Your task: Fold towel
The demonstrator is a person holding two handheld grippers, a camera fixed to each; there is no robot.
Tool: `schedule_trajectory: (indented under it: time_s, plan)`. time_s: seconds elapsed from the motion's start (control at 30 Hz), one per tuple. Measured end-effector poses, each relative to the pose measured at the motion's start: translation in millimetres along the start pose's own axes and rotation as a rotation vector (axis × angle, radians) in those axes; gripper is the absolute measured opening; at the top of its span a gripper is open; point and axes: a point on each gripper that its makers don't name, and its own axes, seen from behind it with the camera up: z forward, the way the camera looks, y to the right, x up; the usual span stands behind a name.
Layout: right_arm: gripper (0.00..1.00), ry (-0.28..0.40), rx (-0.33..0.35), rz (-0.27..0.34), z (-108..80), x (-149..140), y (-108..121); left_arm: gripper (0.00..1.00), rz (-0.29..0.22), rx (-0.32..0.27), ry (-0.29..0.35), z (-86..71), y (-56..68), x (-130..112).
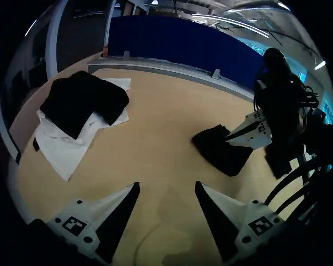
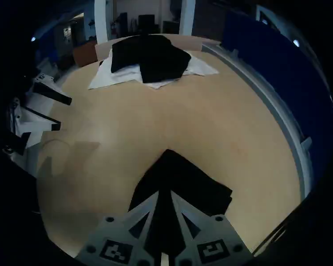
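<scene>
In the right gripper view, the right gripper (image 2: 164,192) is seen at 6 o'clock with its two fingers drawn close together. The folded black towel (image 2: 188,181) is caught between them at its near edge, and both fingers appear to be pressed on the cloth. The towel is spread out from the fingertips toward 12 o'clock and 4 o'clock and is laid flat on the wooden table (image 2: 135,119), with one corner pointed at 12 o'clock. In the left gripper view the same towel is found at 3 o'clock. There its long axis is laid roughly from 10 o'clock to 4 o'clock, and the right gripper's fingers are met at its 2 o'clock side. The left gripper (image 1: 166,183) is shown at 6 o'clock in that view with its fingers set wide apart; nothing is held between them, and bare tabletop is seen in the gap. The towel is placed well apart from this gripper, toward 2 o'clock of its fingertips. In the right gripper view the left gripper is seen at 9 o'clock, its fingers likewise parted. A pile of black and white cloths (image 1: 80,104) is laid at 10 o'clock in the left gripper view, well apart from the towel, and at 12 o'clock in the right gripper view. A blue partition (image 1: 180,42) is stood beyond the far table edge from 12 to 2 o'clock.
</scene>
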Motion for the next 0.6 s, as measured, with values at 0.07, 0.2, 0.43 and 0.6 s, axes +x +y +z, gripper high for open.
schedule_trajectory:
  time_s: [0.07,0.2,0.43,0.6]
  plan:
    - [0.04,-0.007,0.003,0.008,8.3,-0.6,-1.2,0.92,-0.007,0.0,-0.001,0.4,0.6,-1.6]
    - [0.06,-0.012,0.004,0.028,19.2,-1.6,-2.0,0.92,-0.014,-0.003,-0.003,1.1,1.3,-3.2]
    - [0.19,0.009,-0.004,0.059,17.5,2.2,1.1,0.92,-0.012,-0.006,-0.004,4.1,1.2,-2.0]
    - [0.28,0.015,-0.014,0.071,15.8,2.7,3.4,0.92,-0.012,-0.013,-0.004,4.9,2.3,-0.1]
